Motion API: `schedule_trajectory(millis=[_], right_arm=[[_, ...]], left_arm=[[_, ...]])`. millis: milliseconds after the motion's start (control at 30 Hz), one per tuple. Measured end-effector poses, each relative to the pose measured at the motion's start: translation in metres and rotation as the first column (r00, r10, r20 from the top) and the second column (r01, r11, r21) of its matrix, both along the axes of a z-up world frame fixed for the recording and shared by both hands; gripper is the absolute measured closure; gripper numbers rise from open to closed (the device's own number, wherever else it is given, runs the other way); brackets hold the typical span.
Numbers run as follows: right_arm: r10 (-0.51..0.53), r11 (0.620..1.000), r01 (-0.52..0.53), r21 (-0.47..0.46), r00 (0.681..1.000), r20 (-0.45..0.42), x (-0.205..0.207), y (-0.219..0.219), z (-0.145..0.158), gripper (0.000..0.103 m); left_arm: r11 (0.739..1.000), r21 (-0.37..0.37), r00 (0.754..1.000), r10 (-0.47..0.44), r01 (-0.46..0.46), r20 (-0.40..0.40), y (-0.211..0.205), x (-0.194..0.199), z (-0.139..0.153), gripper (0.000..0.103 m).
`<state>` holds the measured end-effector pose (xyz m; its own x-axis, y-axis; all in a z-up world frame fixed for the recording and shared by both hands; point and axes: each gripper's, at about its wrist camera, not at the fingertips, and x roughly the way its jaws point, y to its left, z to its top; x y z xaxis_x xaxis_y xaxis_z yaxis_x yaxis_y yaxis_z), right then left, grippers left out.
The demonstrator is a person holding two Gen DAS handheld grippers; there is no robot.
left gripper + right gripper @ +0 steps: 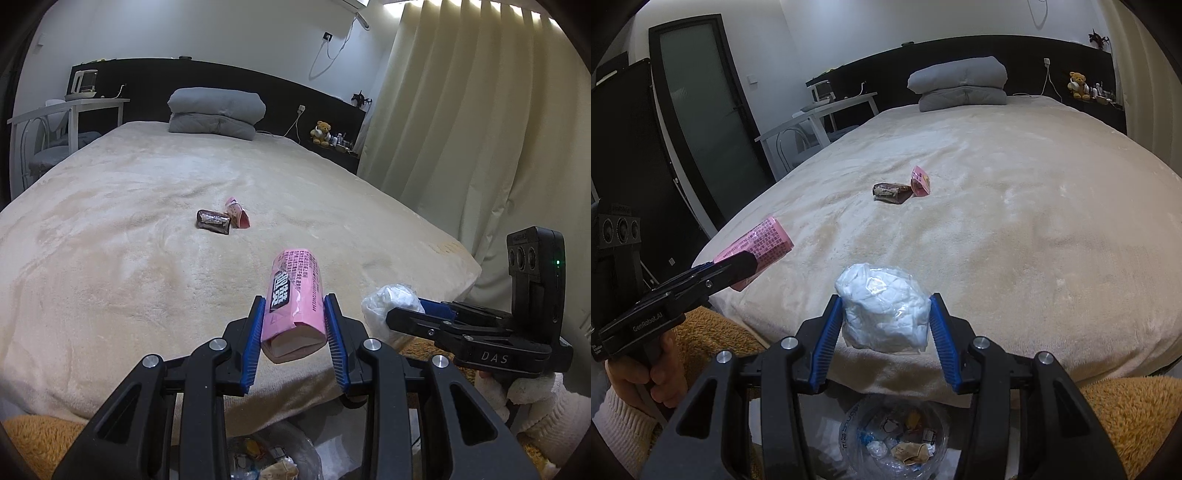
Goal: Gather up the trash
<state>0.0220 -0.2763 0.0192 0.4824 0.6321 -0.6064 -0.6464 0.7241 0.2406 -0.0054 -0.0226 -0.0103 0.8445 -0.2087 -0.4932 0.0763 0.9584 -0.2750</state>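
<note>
My left gripper [295,306] is shut on a pink printed wrapper [295,295], held above the foot of the bed; the same wrapper [757,245] shows at the left of the right wrist view. My right gripper [884,306] is shut on a crumpled white plastic bag [882,306], also seen as the white bag [391,301] in the left wrist view. Farther up the cream bedspread lie a brown foil wrapper [213,220] [891,192] and a small pink packet [238,214] [919,181], touching each other. Below both grippers stands a clear-lined trash bin [897,439] [269,461] holding several scraps.
The bed [147,240] fills the middle, with a folded grey duvet [216,112] at its head. A white desk [70,109] and chair stand left of it, curtains [461,129] on the right. An orange fluffy rug [1126,413] lies around the bin. A dark door [701,110] is at left.
</note>
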Motion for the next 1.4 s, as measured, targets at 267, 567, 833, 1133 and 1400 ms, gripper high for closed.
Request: schedule_trajectory(millis=[267, 567, 833, 1133, 1400], right_arm=[[0.014, 1.0, -0.014, -0.005, 1.0, 0.003, -0.021, -0.004, -0.004, 0.055], [0.034, 0.997, -0.036, -0.065, 0.999, -0.032, -0.031, 0.003, -0.021, 0.055], [0.047, 0.988, -0.063, -0.139, 0.992, -0.114, -0.031, 0.013, -0.048, 0.055], [0.037, 0.969, -0.092, -0.231, 0.972, -0.231, -0.021, 0.019, -0.086, 0.055], [0.022, 0.955, -0.12, -0.271, 0.94, -0.341, -0.011, 0.028, -0.112, 0.055]], left_arm=[[1.0, -0.012, 1.0, -0.015, 0.015, -0.009, -0.014, -0.022, -0.009, 0.072], [0.999, -0.01, 0.997, -0.039, 0.038, -0.061, -0.025, -0.034, -0.024, 0.072], [0.998, -0.039, 0.984, -0.062, 0.056, -0.17, -0.022, -0.032, -0.049, 0.072], [0.994, -0.06, 0.948, -0.101, 0.086, -0.301, -0.027, -0.024, -0.078, 0.072], [0.993, -0.075, 0.882, -0.114, 0.09, -0.458, -0.027, -0.01, -0.112, 0.072]])
